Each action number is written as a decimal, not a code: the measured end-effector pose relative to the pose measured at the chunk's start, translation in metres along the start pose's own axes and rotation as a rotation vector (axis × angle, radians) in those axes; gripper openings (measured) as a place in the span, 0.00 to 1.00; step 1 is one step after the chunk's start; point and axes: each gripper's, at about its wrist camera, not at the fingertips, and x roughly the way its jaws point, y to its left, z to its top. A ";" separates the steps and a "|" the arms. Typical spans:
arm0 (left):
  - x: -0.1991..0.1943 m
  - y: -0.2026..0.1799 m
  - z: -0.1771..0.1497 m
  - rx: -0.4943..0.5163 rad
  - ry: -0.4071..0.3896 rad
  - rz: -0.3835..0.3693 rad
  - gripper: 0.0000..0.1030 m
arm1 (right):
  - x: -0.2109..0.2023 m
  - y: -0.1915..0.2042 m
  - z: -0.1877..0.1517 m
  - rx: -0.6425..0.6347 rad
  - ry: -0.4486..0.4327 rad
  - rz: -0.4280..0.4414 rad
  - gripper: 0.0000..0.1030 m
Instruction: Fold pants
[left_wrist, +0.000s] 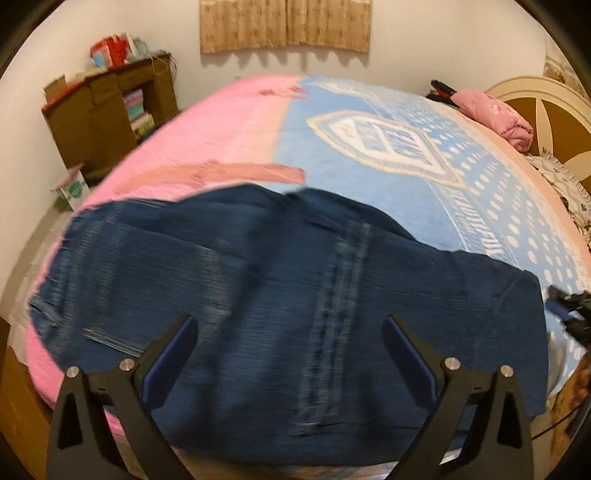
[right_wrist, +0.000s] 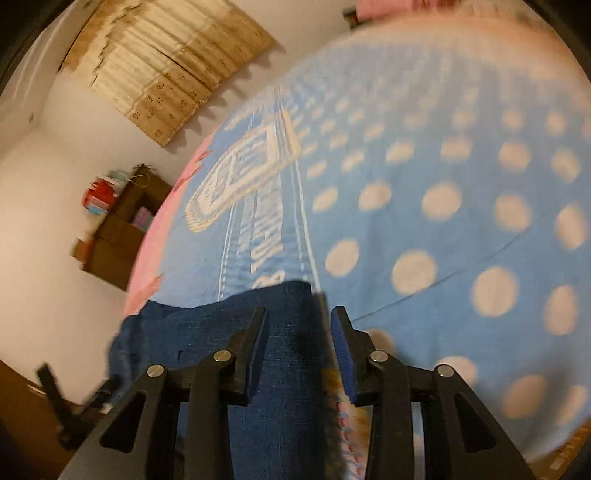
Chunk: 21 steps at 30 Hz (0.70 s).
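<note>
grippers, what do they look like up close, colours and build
Both look alike: the left gripper and right gripper have matte black angular linkage arms with triangular cut-outs, round silver pivot pins, and two fingers faced with dark blue pads. No markings or sleeves show.

Left tongs (left_wrist: 290, 334) wide apart, right tongs (right_wrist: 300, 334) partly parted.
</note>
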 end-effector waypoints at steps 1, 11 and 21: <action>0.004 -0.005 0.000 -0.003 0.012 0.001 0.99 | 0.007 -0.003 0.004 0.008 0.015 -0.008 0.36; 0.031 -0.045 -0.014 0.073 0.087 0.015 0.99 | 0.036 0.006 0.006 -0.045 0.056 0.140 0.10; 0.047 -0.095 -0.022 0.139 0.095 0.026 1.00 | 0.030 0.011 0.065 -0.179 0.002 0.039 0.11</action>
